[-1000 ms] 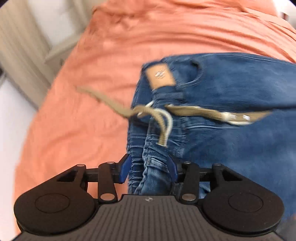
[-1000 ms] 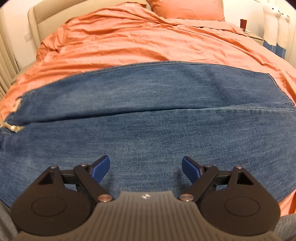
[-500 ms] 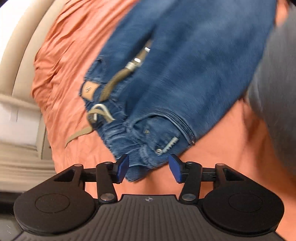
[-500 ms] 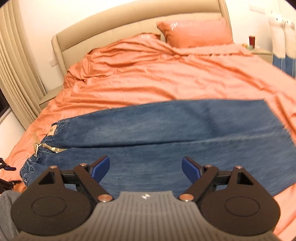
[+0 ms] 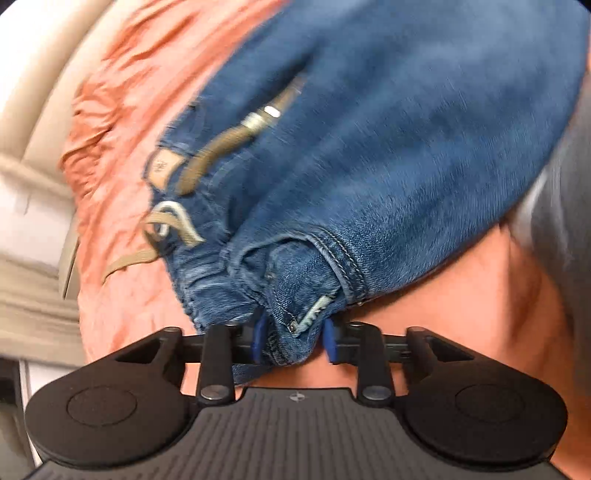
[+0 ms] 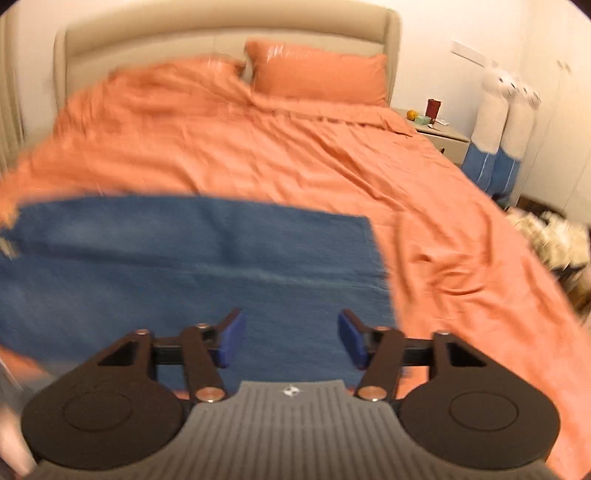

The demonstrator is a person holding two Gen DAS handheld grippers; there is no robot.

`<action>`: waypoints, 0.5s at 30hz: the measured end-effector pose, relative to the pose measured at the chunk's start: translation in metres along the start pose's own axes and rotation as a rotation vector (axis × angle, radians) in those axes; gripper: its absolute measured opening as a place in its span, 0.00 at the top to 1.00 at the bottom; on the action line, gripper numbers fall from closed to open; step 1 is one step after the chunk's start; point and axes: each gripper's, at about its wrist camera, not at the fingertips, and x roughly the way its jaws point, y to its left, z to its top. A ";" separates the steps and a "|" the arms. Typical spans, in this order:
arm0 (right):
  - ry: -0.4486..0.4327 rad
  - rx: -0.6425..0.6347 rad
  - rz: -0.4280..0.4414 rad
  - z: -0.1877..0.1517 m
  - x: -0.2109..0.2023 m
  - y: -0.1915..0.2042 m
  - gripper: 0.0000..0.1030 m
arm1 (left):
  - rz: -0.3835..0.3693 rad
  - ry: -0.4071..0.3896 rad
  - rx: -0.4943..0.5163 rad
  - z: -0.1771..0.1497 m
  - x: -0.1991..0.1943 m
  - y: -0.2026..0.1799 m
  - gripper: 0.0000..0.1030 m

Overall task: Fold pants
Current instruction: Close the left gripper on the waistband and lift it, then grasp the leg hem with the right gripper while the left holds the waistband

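Note:
Blue jeans lie flat on an orange bed, with a tan drawstring belt and a leather patch at the waist. My left gripper is closing, and its blue pads press a bunched corner of the waistband near the fly. In the right wrist view the jeans' legs stretch to the left and their hem end lies just ahead. My right gripper hovers above the legs near that end. Its jaws are closing with nothing between them.
The orange duvet covers the whole bed, with a pillow and a beige headboard at the far end. A nightstand, tall plush toys and floor clutter stand to the right. Grey clothing crosses the left wrist view's right edge.
The left gripper rolled, dropped to the waistband corner and closed on it. The right gripper rose and swung right toward the leg ends, its jaws narrowing.

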 end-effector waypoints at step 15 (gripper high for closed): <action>0.156 -0.854 -0.129 -0.100 0.130 0.015 0.80 | 0.138 0.075 -0.217 0.033 -0.025 -0.001 0.87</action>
